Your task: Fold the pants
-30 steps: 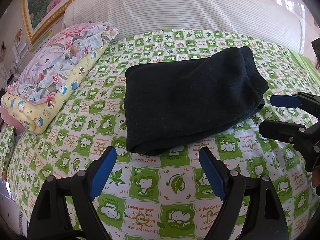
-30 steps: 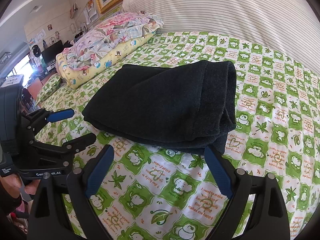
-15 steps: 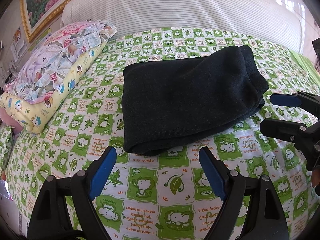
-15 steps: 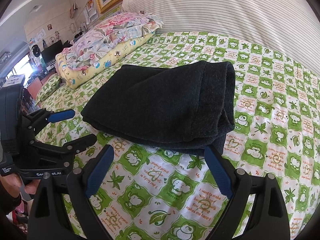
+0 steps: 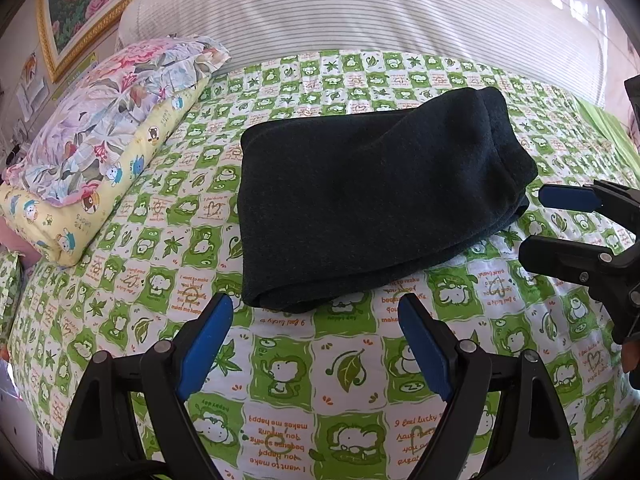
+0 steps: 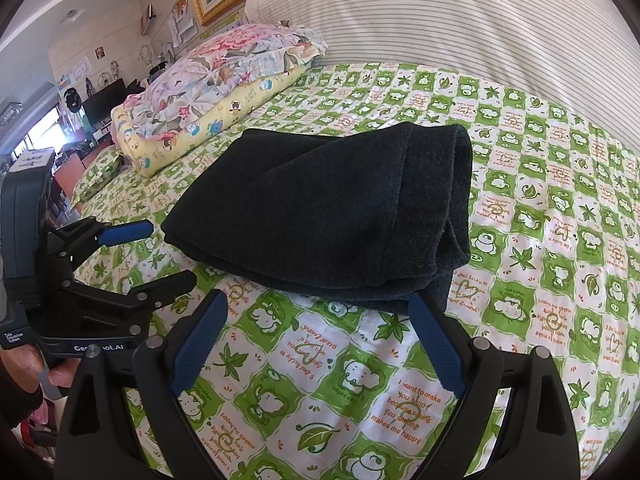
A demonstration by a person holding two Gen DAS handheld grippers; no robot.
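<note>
The dark pants lie folded in a compact stack at mid-bed — we judge folding nearly finished. Our left claw and right claw, at six o'clock, both gape empty; next, perhaps one smoothing press.

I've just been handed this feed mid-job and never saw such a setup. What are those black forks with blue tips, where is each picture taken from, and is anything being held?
There is no robot here. A person holds a pair of hand tongs in each hand, and a fisheye camera on each looks forward along its two blue-padded fingers. One picture looks past the left tongs, the other past the right tongs; each also catches the other pair at its edge. Ahead on the green patterned bedsheet lie dark pants, folded into a compact bundle. Pillows are stacked to the left. Both tongs stand open, short of the pants, holding nothing.
</note>
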